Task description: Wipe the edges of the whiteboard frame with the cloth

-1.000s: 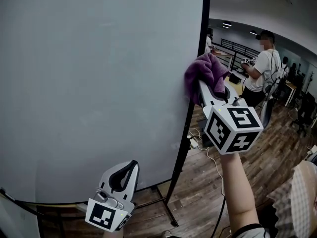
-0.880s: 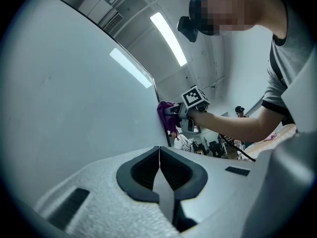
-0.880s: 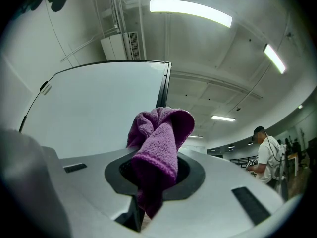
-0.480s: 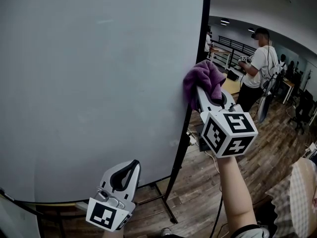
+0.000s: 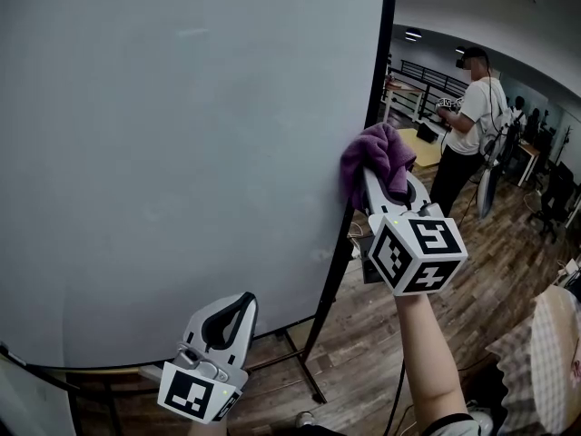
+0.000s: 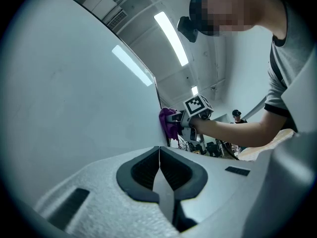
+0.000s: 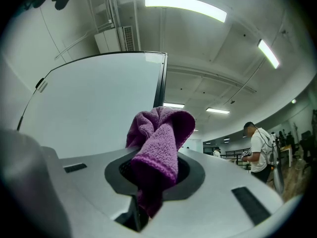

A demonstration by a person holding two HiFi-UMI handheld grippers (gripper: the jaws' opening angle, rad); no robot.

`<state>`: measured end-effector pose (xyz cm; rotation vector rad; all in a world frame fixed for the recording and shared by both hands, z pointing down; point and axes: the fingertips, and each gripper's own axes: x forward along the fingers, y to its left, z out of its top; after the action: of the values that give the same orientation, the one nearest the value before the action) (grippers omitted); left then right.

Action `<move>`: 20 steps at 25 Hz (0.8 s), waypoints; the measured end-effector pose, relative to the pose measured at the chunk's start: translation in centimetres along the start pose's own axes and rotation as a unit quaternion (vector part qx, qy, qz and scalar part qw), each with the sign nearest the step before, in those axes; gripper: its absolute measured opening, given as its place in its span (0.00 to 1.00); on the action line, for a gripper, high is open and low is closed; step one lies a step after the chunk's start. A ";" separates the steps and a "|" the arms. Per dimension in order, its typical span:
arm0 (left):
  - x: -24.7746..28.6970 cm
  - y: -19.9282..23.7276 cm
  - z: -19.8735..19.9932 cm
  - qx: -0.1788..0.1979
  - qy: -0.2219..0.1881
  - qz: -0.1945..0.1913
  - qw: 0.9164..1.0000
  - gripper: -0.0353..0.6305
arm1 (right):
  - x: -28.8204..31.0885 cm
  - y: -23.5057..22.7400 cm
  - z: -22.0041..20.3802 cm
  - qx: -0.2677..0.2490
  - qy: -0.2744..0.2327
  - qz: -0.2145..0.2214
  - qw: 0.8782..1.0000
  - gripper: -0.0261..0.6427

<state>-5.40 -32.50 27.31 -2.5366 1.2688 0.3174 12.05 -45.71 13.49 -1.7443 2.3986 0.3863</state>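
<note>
**At the right edge of the whiteboard (image 5: 182, 153) frame (image 5: 374, 89): cloth (image 5: 379, 153) gripped and laid on the black bar**

From the head view, the whiteboard fills the left and middle of the picture, and its black frame runs down the right side as a thin slanted bar; the purple cloth is bunched at the tip of the right gripper (image 5: 366, 173) and lies against that bar about halfway down, overlapping the board's edge; the gripper's marker cube (image 5: 418, 252) sits below the cloth, with a bare forearm (image 5: 427, 361) under it; the left gripper (image 5: 241, 302) hangs low in front of the board's bottom part, well apart from the cloth; under the board a leg of the stand (image 5: 304, 371) meets a wooden floor (image 5: 381, 334); a person (image 5: 472, 116) stands well behind, to the right.

Along the left gripper view, the two jaws meet in a closed seam with nothing between them; beyond them the board rises at the left, and the cloth and the right gripper's cube show small at its edge, on the end of the outstretched forearm.

Along the right gripper view, the jaws are clamped on the cloth, which rises from the slot in a folded lump and hides the fingertips; behind it stand the board and the dark upright of the frame, the cloth's top overlapping the foot of that upright; ceiling lights (image 7: 185, 5) glow above; the person stands at the far right.
</note>
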 end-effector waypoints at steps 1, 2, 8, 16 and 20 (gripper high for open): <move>-0.1 0.0 -0.1 -0.001 0.000 0.000 1.000 0.09 | -0.1 0.0 -0.4 0.001 0.003 -0.001 1.000 0.13; -0.2 -0.1 -0.1 -0.002 0.000 -0.001 1.000 0.09 | -0.2 0.1 -0.8 0.002 0.006 -0.002 1.000 0.13; -0.5 -0.4 -0.6 -0.007 0.006 -0.005 1.000 0.09 | -0.8 0.3 -2.9 0.007 0.024 -0.008 1.000 0.13; -1.4 -0.7 -1.0 -0.012 0.010 -0.007 1.000 0.09 | -1.7 0.7 -5.7 0.001 0.048 -0.022 0.999 0.13; -1.7 -0.7 -1.4 -0.015 0.015 -0.006 1.000 0.09 | -2.0 0.8 -7.1 0.002 0.063 -0.027 0.998 0.13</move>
<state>-5.73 -31.28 29.25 -2.5825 1.2670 0.2988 12.13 -45.76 20.92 -1.8792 2.4273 0.2722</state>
